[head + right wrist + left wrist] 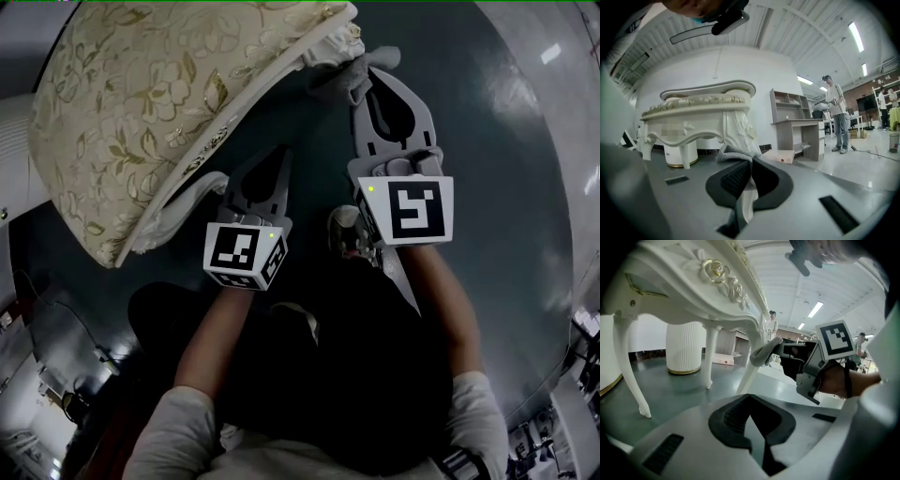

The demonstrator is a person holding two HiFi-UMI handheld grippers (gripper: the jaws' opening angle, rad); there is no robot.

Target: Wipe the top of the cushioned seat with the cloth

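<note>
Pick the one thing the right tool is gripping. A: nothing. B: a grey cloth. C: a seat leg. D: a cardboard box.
B: the right tool is shut on the cloth, which bunches out past its tips.

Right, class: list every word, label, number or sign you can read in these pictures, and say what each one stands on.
No readable words or numbers in any view.
Marker cubes: black-and-white square patterns only, no letters or digits.
Flat box on the floor: a small reddish mark, too small to read.
</note>
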